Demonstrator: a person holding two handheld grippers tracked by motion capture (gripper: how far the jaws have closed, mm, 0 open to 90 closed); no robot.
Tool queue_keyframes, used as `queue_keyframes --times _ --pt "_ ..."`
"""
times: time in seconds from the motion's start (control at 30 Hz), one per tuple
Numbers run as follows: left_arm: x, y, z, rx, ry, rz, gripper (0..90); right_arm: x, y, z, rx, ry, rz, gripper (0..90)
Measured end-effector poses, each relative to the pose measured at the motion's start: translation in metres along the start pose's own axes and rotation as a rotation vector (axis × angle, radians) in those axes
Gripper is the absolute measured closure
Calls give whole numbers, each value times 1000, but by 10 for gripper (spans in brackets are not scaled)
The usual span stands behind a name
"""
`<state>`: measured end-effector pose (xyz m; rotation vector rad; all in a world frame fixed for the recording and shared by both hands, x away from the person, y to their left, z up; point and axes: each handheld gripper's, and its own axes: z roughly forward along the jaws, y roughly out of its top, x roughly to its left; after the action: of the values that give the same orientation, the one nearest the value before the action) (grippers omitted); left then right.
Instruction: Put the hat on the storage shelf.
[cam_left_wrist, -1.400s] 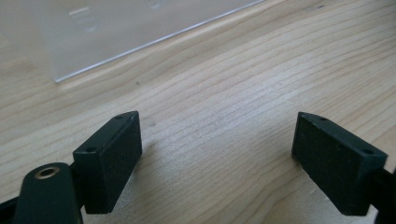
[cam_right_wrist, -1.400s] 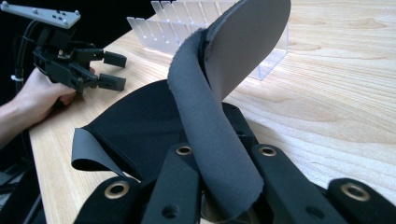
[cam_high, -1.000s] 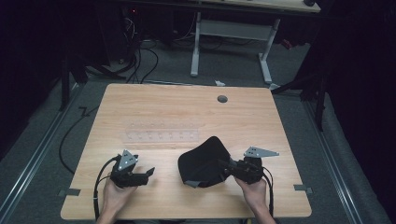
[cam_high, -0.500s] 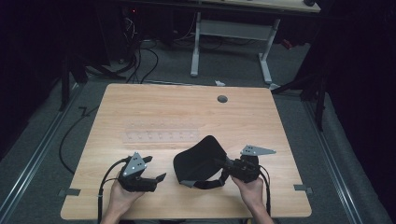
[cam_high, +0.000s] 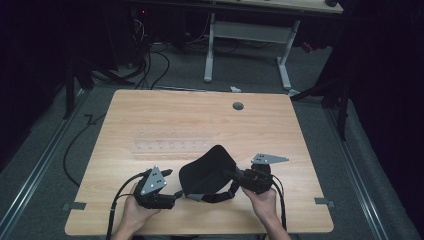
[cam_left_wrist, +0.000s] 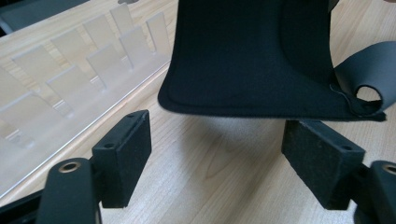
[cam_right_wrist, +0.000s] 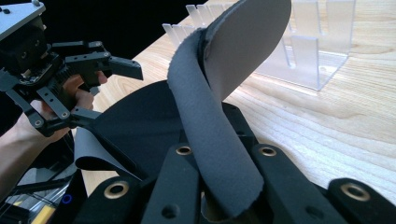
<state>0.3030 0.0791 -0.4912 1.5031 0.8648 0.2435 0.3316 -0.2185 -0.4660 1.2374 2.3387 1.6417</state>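
1. A clear plastic rack (cam_high: 167, 146) stands across the middle of the desk (cam_high: 280, 125), behind both hands and touching neither.
2. The left gripper (cam_high: 174, 183) sits at the near left of the desk. Its fingers (cam_left_wrist: 122, 156) are apart with only bare wood between them, and they have just been closing a little.
3. The black pad (cam_high: 207, 167) hangs just above the desk between the two hands. Its free rounded edge lies just ahead of the left fingers, near but not touching.
4. The right gripper (cam_high: 235, 176) has its fingers clamped on the pad's grey strap (cam_right_wrist: 210, 135).
5. The pad runs lengthwise from left hand to right, so the left hand is the one placed to take its free end.
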Motion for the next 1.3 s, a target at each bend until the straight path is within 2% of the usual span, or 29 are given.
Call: queue_keyframes --times 0.27,0.57,0.7,0.73,0.87,1.2,1.3 --pt "-4 -3 4 0 5 44 296 3 2 7 14 13 5 858" --pt "-5 -2 5 0 16 48 336 7 4 10 23 19 -3 857" --pt "-5 -3 7 0 33 65 352 10 5 10 24 21 -4 857" --pt "-5 -2 6 -5 16 53 390 11 6 11 20 19 -4 857" --pt "-7 -2 8 3 20 67 407 12 6 13 22 26 -6 856" --pt "-9 -1 12 28 6 61 465 17 8 22 29 47 -3 854" --pt "-12 -1 13 28 2 76 517 19 8 24 27 51 -3 850"
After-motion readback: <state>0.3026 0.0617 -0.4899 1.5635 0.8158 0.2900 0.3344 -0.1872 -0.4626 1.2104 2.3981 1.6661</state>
